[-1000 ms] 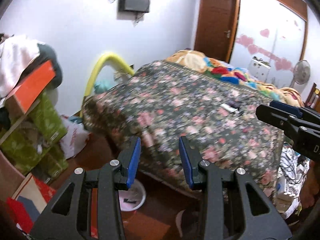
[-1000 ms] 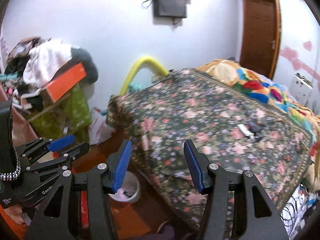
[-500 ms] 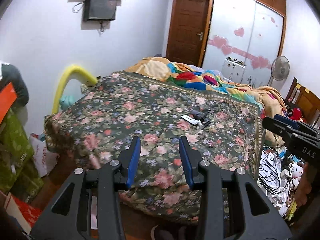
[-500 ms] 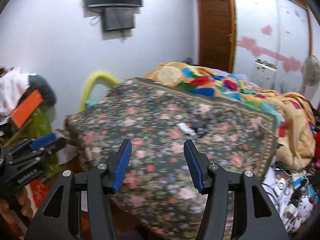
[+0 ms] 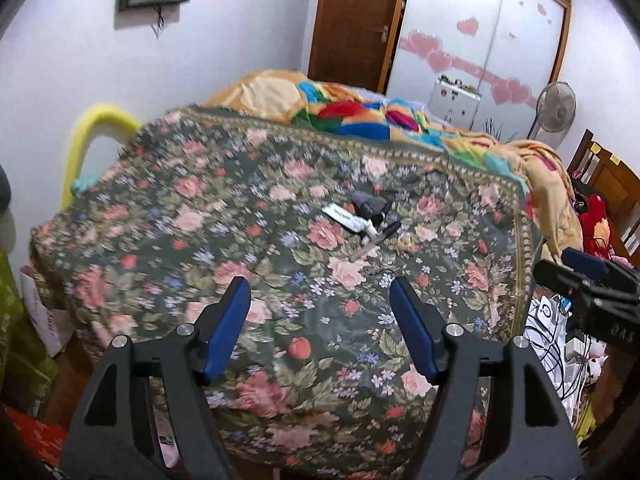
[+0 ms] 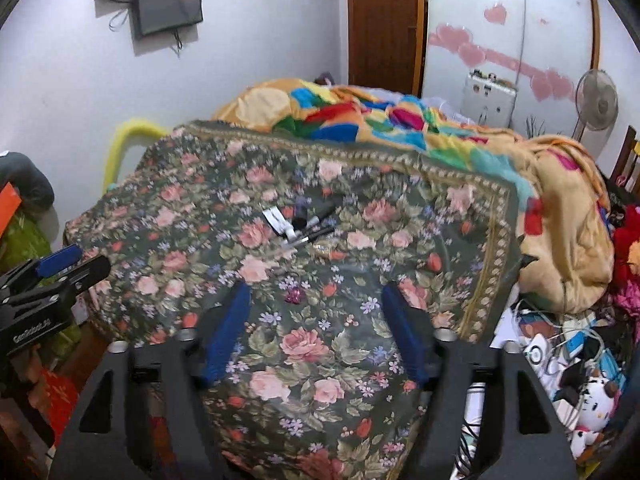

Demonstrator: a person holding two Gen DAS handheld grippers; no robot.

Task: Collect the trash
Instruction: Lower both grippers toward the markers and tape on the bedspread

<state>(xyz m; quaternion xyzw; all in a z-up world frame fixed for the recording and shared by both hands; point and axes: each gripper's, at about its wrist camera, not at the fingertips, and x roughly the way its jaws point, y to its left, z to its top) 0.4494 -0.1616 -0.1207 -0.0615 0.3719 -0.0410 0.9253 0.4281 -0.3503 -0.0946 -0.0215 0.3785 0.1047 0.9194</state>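
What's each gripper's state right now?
Left gripper: open, jaws just widened, nothing between them.
Right gripper: open, jaws just widened, nothing between them.

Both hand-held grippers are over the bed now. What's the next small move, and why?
Probably ease the right hand-held gripper forward toward the small pink wrapper on the floral bedspread. Its jaws have just been opening, nothing is between them, and that scrap lies nearest, just ahead of the fingertips; the white tube cluster sits farther back.
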